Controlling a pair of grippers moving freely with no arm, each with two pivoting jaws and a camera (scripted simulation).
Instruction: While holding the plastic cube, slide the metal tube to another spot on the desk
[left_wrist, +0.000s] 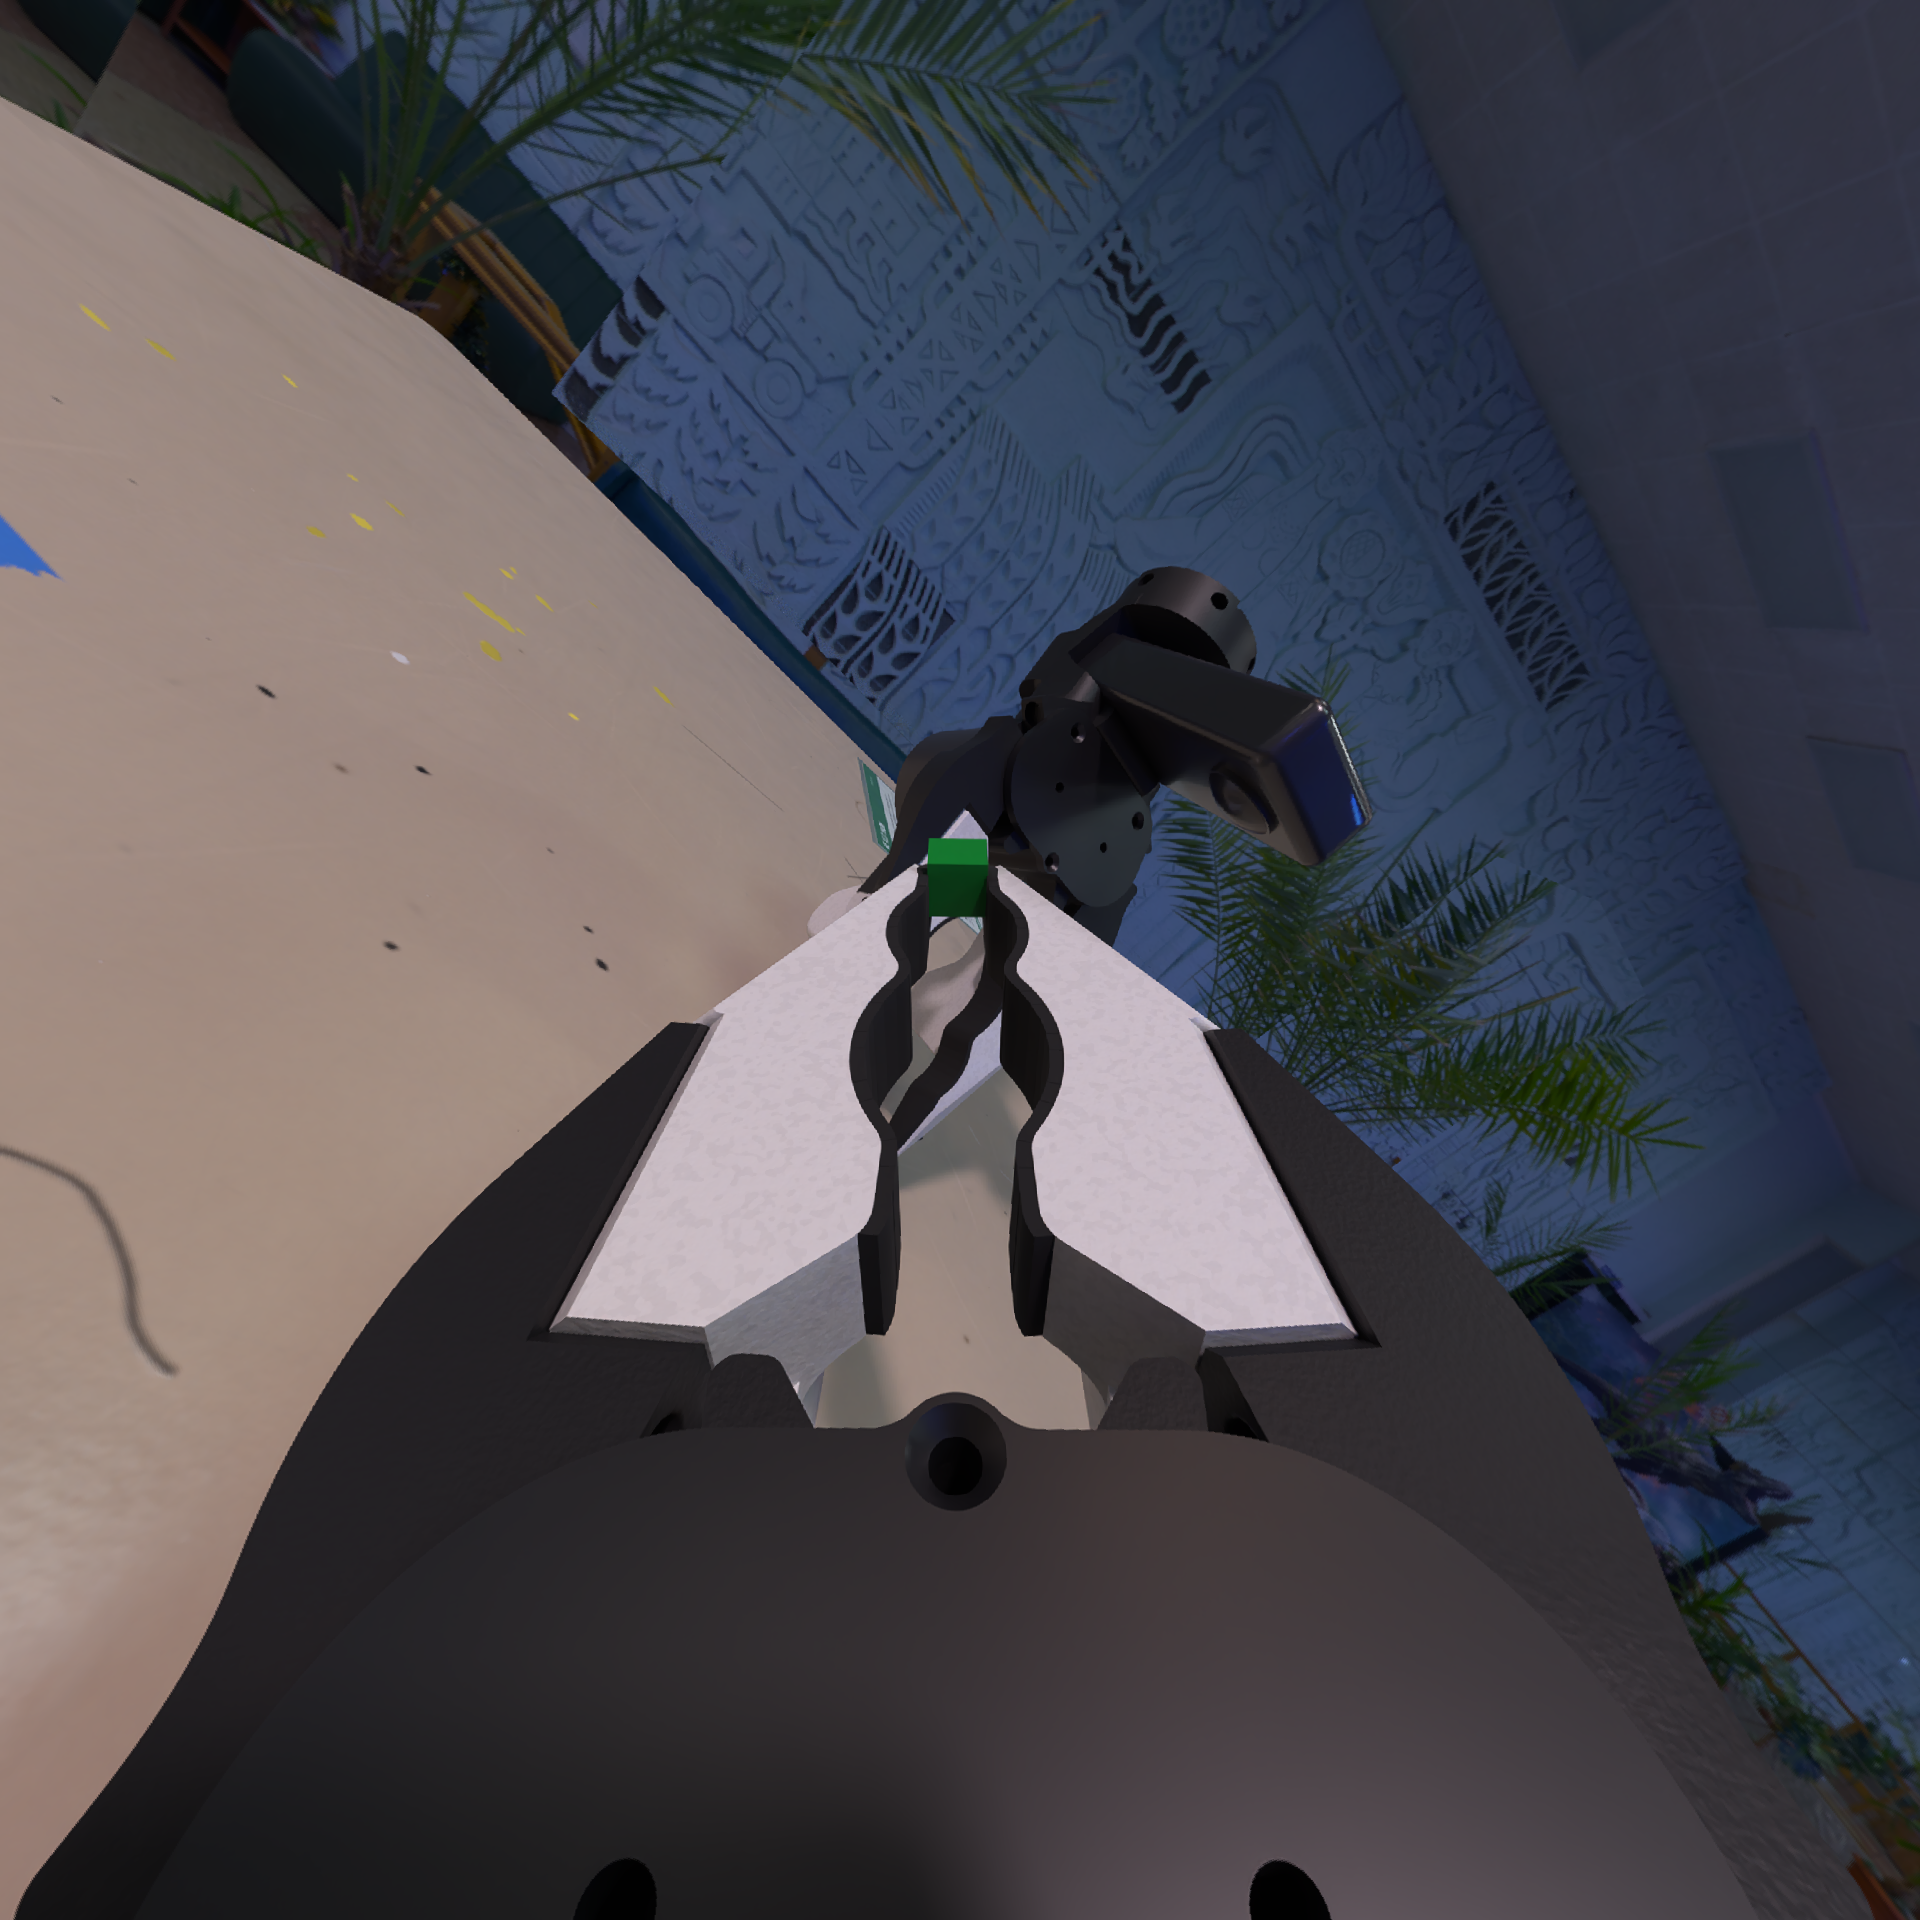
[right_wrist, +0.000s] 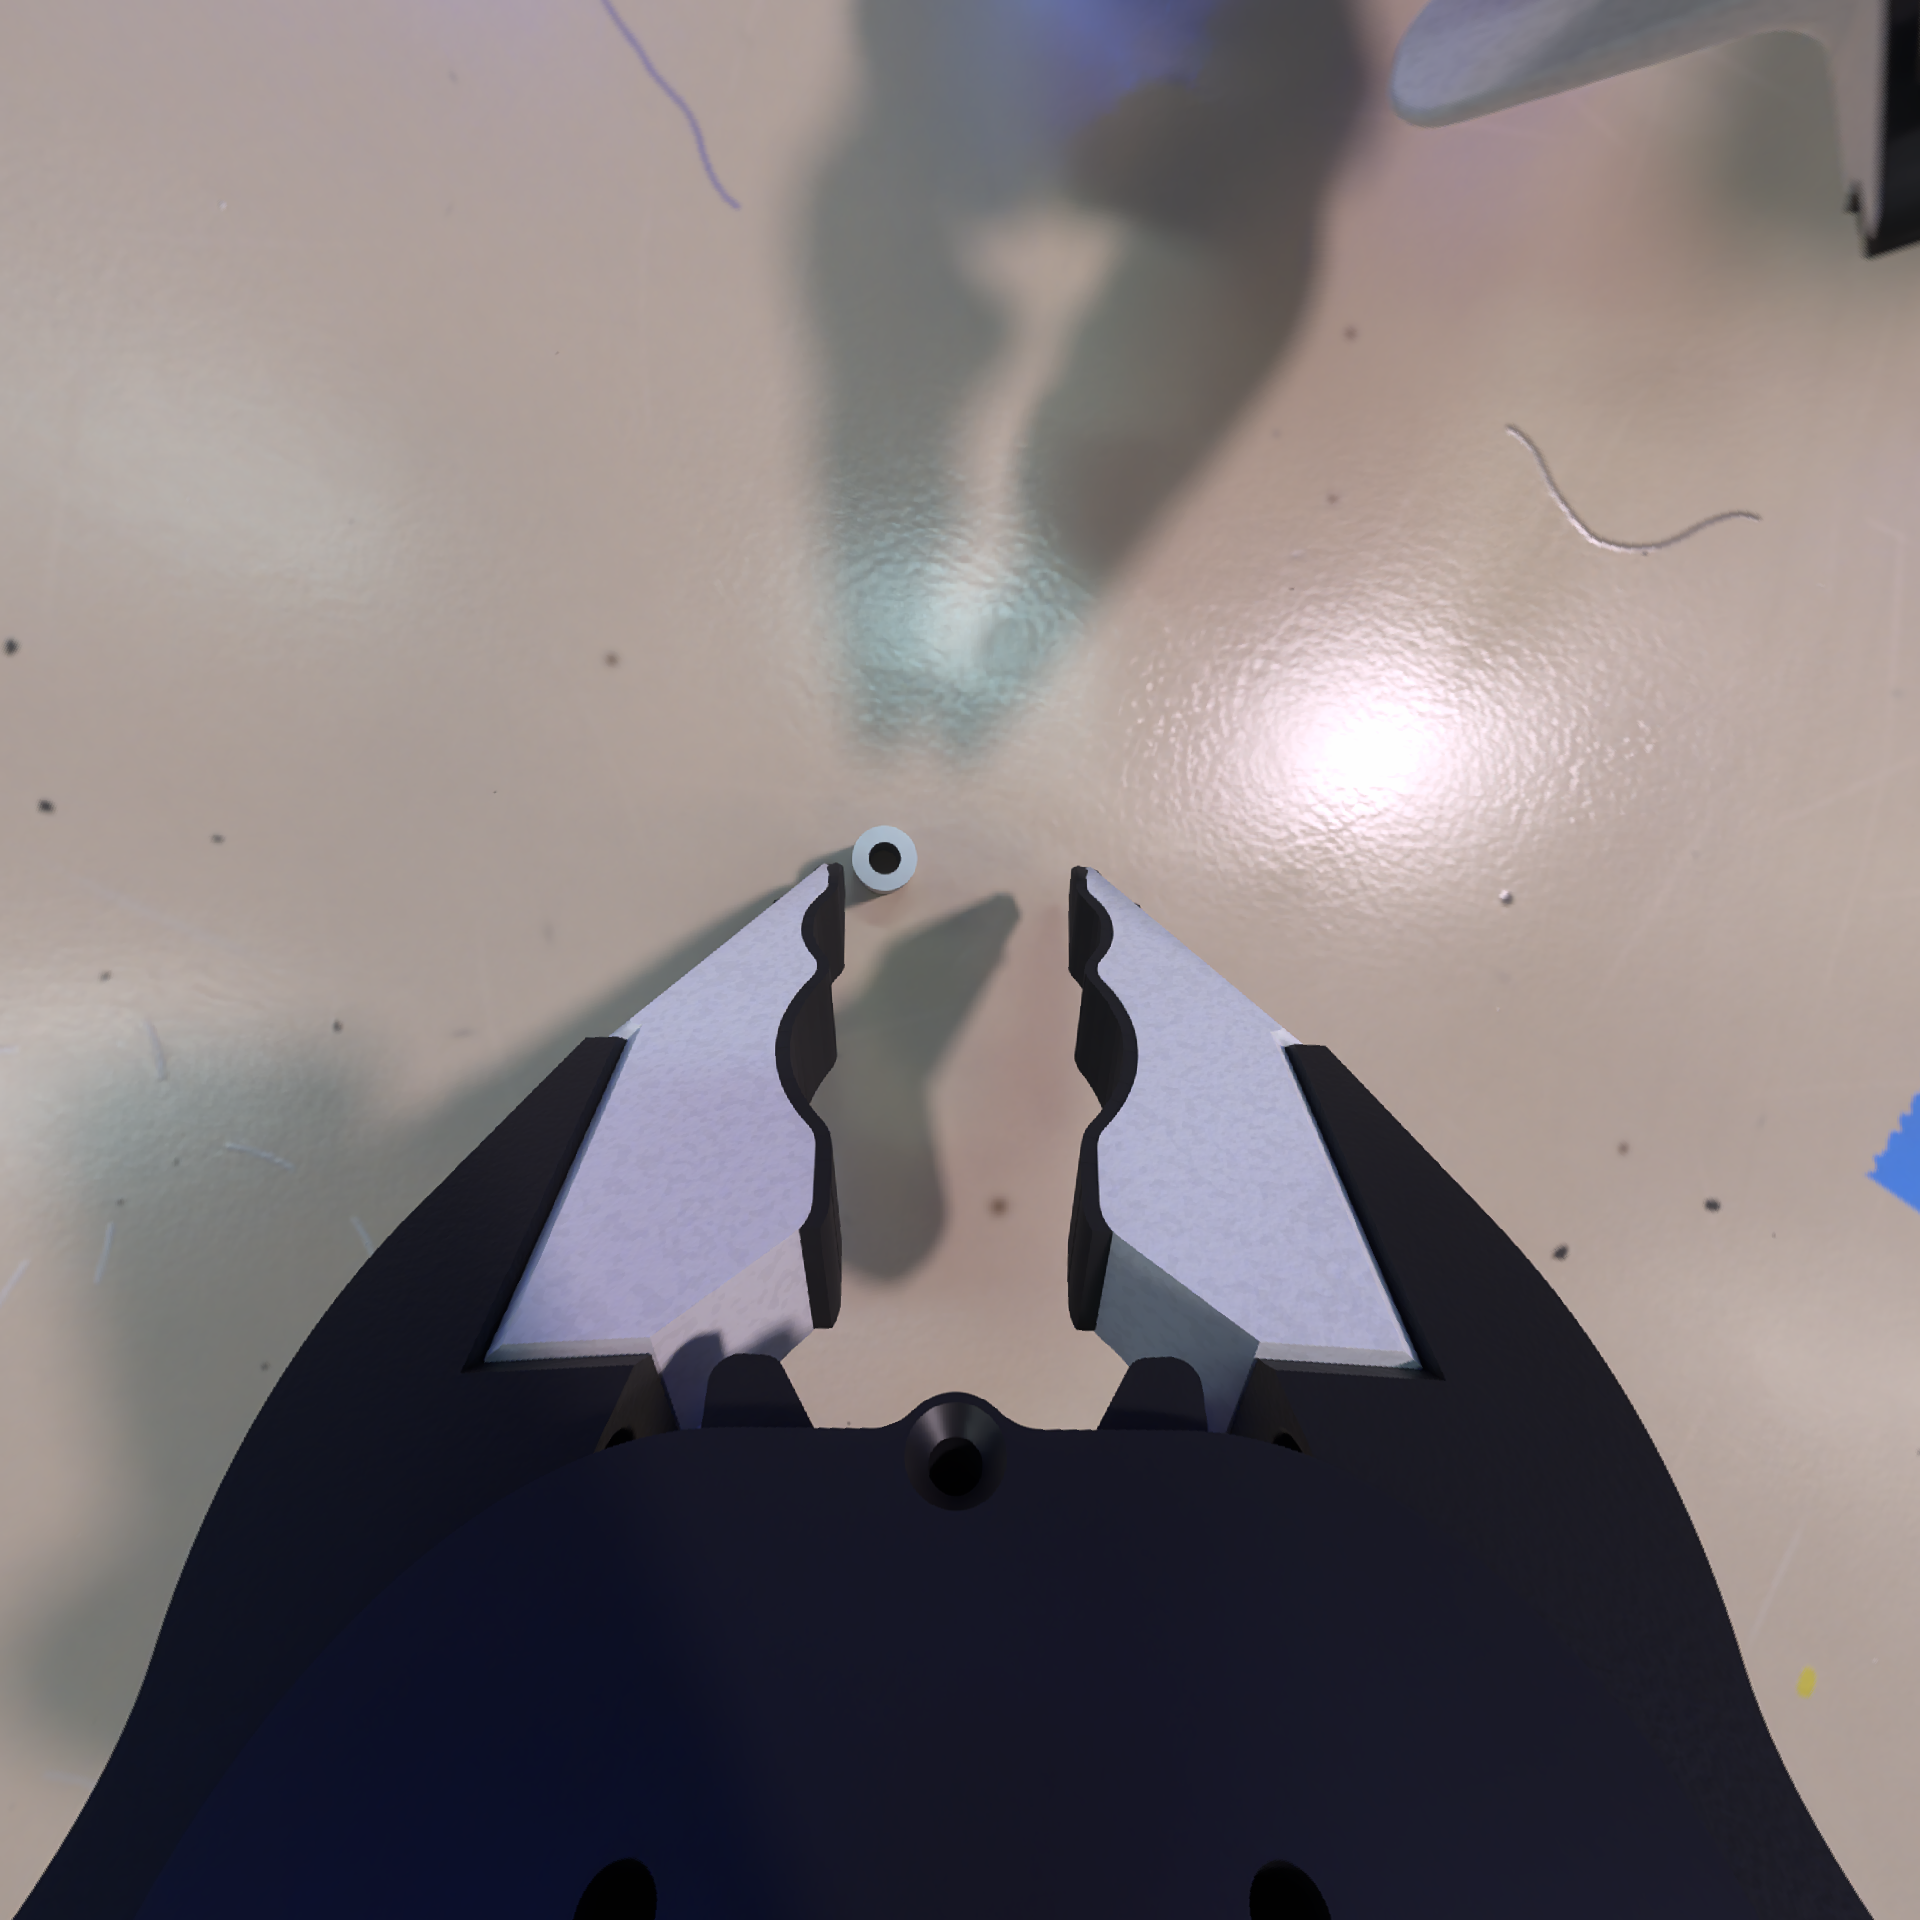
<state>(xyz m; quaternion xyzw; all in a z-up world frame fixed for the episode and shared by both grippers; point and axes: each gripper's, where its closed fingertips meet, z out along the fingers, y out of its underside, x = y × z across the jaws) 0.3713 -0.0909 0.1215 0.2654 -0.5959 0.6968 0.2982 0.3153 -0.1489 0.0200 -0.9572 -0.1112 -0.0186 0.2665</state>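
My left gripper (left_wrist: 957, 883) is shut on a small green plastic cube (left_wrist: 957, 878), pinched at its fingertips and held above the beige desk (left_wrist: 312, 831). The right gripper's dark body (left_wrist: 1143, 748) shows just beyond the cube in the left wrist view. My right gripper (right_wrist: 956, 883) is open and points straight down at the desk (right_wrist: 416, 520). A small pale metal tube (right_wrist: 884, 860) stands on end on the desk, seen from above as a ring. It sits just past the tip of the right gripper's left finger (right_wrist: 821, 904), close to or touching it, not between the jaws.
The desk carries dark specks, yellow paint flecks (left_wrist: 488, 623), thin scribble marks (right_wrist: 1631, 509) and a piece of blue tape (right_wrist: 1896, 1164). Part of the left gripper (right_wrist: 1662, 62) shows at the top right of the right wrist view. The desk edge (left_wrist: 727, 592) runs diagonally, with palms and a carved wall beyond.
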